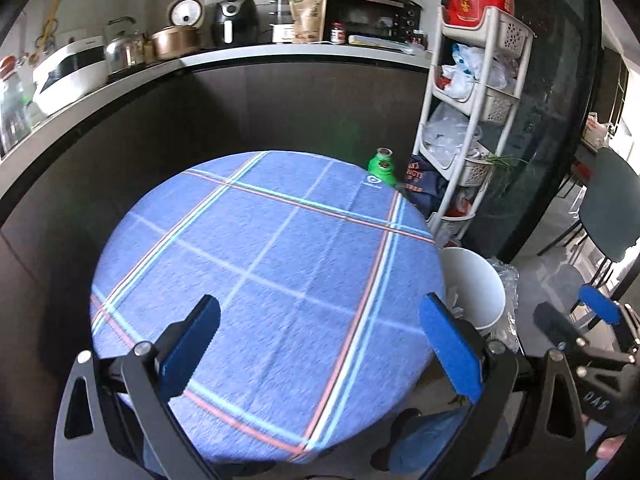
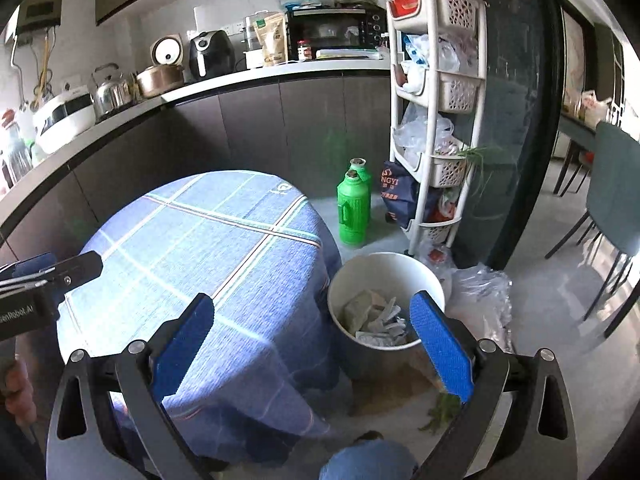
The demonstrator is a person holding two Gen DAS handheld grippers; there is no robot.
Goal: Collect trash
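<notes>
A white bin stands on the floor at the right of a round table with a blue plaid cloth. Crumpled paper and wrappers lie inside it. The bin also shows in the left wrist view beside the table. My left gripper is open and empty above the table's near half. My right gripper is open and empty, above the gap between table edge and bin. The left gripper's fingertip shows at the left of the right wrist view.
Two green thermos flasks stand on the floor behind the bin. A white shelf rack with plastic bags stands at right, with a clear plastic bag by the bin. A green scrap lies on the floor. A counter with appliances runs behind.
</notes>
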